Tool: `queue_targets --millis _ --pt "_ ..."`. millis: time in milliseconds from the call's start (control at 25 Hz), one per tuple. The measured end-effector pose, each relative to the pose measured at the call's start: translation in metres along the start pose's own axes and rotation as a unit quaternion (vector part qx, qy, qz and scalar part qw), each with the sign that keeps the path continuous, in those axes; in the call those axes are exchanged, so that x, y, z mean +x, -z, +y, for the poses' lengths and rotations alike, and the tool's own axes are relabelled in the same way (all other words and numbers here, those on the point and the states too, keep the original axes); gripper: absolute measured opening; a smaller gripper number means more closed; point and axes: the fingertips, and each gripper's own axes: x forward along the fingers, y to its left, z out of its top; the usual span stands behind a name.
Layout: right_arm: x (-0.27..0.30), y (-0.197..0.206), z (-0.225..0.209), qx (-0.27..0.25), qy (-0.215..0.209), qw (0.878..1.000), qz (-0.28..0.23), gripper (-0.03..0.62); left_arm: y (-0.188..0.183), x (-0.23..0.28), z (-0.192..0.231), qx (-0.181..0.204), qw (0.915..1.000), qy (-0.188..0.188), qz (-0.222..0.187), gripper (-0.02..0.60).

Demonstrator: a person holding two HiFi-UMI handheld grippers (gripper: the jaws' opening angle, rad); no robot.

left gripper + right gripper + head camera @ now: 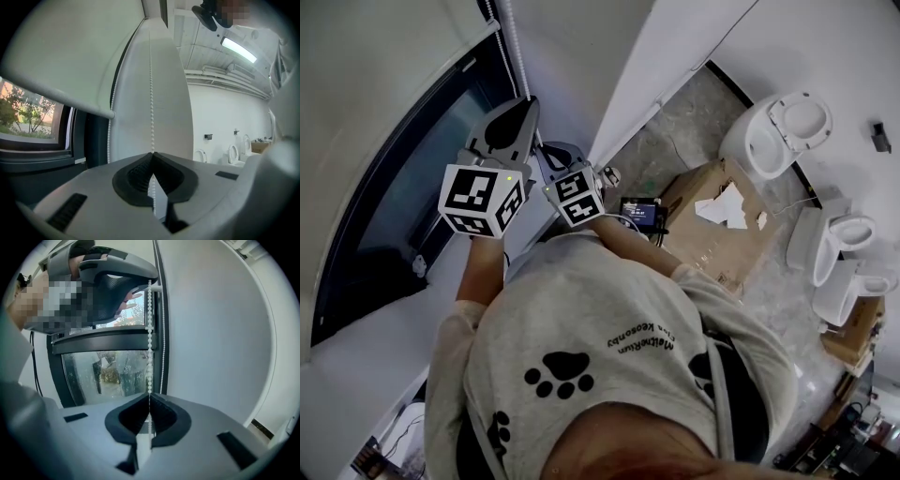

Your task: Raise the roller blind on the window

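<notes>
Both sets of jaws shut on the bead chain (151,89), beside the window (28,119).
Left gripper (152,154) above, right gripper (149,397) below. Roller blind (61,51) hangs partway down. Chain is probably light, limp and slippery; grip between beads and pull straight along the strand.

Small black print line on grey fabric shirt (609,347), upside down: too blurred to read. Nothing else legible.

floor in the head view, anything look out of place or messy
Yes. Several white toilets stand in a row beside an opened cardboard box with white paper scraps on it, which looks more like storage than a finished room. The bead chain hangs straight, so nothing is odd there.
</notes>
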Motion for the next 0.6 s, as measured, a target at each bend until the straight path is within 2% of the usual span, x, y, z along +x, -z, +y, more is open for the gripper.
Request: queue_targets --millis 360,600 --pt "0.014 0.043 0.004 0.009 -0.014 0.998 0.052 0.009 0.045 0.001 0.006 -0.033 0.999 -0.005 0.03 0.009" --pt "0.021 0.069 0.003 0.032 -0.021 0.996 0.08 0.011 0.075 0.005 0.0 -0.023 0.9981 -0.001 0.057 0.009"
